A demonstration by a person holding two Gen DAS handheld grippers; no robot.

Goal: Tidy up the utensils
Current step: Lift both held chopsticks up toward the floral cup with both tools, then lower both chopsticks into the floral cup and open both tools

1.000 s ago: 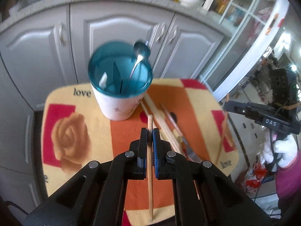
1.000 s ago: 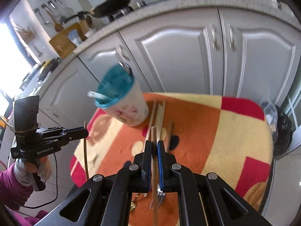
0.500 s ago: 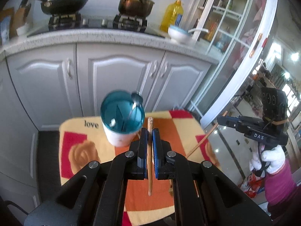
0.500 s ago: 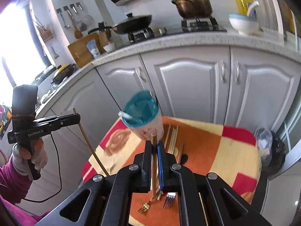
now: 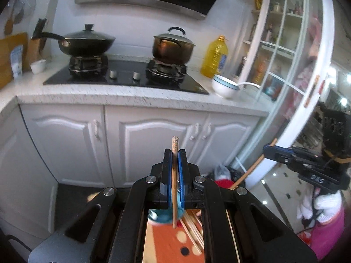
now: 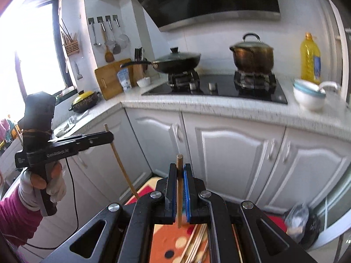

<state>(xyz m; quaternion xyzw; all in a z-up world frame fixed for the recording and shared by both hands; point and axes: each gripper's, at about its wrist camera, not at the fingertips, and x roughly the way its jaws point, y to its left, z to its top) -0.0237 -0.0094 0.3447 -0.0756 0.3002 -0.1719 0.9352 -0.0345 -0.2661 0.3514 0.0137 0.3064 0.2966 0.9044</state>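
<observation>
Chopsticks, one per gripper: left gripper [image 5: 174, 153] clamped on a wooden chopstick [image 5: 174, 188], upright between blue pads; right gripper [image 6: 180, 168] clamped likewise on another chopstick [image 6: 179, 197]. Both raised above orange patterned cloth [image 5: 166, 241], with loose chopsticks [image 5: 193, 230] and teal cup [image 5: 163, 217] below.

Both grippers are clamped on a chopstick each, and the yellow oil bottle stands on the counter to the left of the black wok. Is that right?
Not quite. In the left wrist view the oil bottle stands right of the wok, beyond the lidded pot. Both the left gripper and right gripper do clamp chopsticks.
</observation>
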